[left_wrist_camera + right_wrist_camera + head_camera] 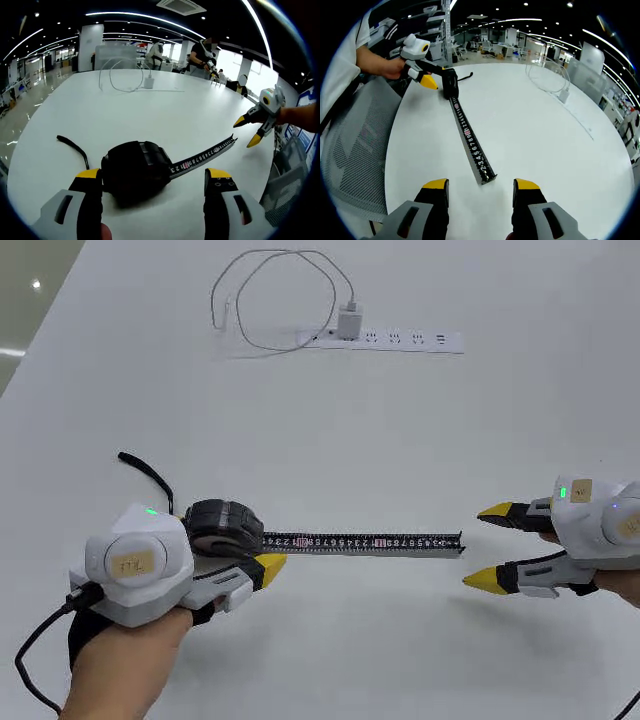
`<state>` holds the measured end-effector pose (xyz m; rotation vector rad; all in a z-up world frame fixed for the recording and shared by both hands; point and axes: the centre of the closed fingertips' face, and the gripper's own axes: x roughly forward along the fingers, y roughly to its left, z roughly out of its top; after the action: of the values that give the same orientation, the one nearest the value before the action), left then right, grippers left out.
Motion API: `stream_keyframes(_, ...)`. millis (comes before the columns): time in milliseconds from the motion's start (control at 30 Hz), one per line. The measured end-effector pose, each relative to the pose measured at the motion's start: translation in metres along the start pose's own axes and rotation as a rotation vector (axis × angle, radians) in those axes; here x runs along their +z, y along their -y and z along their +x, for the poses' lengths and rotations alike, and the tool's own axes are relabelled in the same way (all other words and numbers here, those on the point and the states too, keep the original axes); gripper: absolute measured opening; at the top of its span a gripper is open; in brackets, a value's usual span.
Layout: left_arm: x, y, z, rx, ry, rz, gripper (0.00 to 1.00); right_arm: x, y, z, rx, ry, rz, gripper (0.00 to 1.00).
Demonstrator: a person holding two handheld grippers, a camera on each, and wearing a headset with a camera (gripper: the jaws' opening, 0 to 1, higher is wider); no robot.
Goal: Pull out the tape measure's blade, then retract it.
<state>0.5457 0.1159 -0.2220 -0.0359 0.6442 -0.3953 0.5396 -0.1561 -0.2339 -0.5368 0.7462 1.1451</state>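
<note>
Case (224, 527) left of blade (365, 542); power strip (400, 339) behind.

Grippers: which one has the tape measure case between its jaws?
The left gripper: the case sits between its open jaws. The right gripper hangs open beyond the blade.

Ceiling light strips (150, 17) light the white table (400, 440) brightly and evenly; shadows are faint, and both gripper views bend at the edges.
</note>
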Motion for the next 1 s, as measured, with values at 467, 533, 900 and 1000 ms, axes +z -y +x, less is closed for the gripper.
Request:
stream_keyframes(467,0.003,-0.007,0.007,0.076,0.004,-0.059,0.76,-0.004,0.006,0.009,0.062,-0.061,-0.081,0.37)
stream_keyframes(533,0.003,-0.008,0.007,0.087,0.008,-0.070,0.75,-0.005,0.005,0.011,0.066,-0.076,-0.096,0.36)
stream_keyframes(900,0.003,-0.014,0.012,0.140,0.007,-0.084,0.71,-0.010,0.004,0.017,0.100,-0.124,-0.134,0.33)
stream_keyframes(1000,0.002,-0.015,0.013,0.153,0.004,-0.092,0.70,-0.009,0.003,0.019,0.107,-0.125,-0.136,0.33)
